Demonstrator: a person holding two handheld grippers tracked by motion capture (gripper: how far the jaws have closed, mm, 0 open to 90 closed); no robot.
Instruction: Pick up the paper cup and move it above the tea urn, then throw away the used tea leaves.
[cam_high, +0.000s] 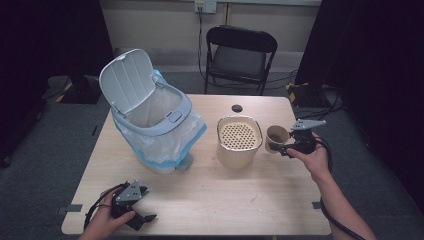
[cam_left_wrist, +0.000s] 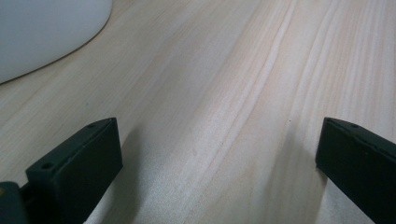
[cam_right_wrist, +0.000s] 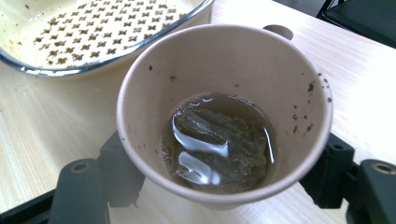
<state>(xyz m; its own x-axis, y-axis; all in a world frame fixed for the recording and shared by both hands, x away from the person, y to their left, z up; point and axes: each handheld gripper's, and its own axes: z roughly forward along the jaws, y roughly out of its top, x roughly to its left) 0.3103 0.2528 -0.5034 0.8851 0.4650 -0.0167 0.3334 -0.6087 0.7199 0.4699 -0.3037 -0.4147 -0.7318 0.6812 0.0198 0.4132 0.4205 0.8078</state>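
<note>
Right gripper view looks down into a paper cup (cam_right_wrist: 224, 116) clamped between the two black jaws, one pressing its wall at lower left and the other at lower right, so the right gripper (cam_right_wrist: 219, 186) has closed on the cup. Inside the cup sits a wet tea bag (cam_right_wrist: 219, 149) in a shallow pool of brown liquid, with dark specks stuck up the inner wall. Just past the cup's rim lies the blue edge of a cream strainer bin (cam_right_wrist: 93, 32), its perforated insert dotted with residue. From the high view, the right gripper (cam_high: 285, 148) holds the cup (cam_high: 276, 137) tilted, its mouth turned toward the camera, just beside the strainer bin (cam_high: 239, 141) near the right edge of the table (cam_high: 210, 200); whether the cup's base touches the wood I cannot tell. A small dark hole (cam_high: 237, 108) shows in the tabletop behind the strainer bin. Farther left stands a white trash can (cam_high: 155, 125) lined with a clear bag, its lid (cam_high: 126, 80) swung up and open. At the near left corner the left gripper (cam_high: 142, 217) rests low over the table in the person's hand, well apart from everything else. Left gripper view shows its jaws spread wide with bare wood grain between them, and a curved white shape (cam_left_wrist: 46, 32) at upper left. A black folding chair (cam_high: 240, 55) stands beyond the table.
</note>
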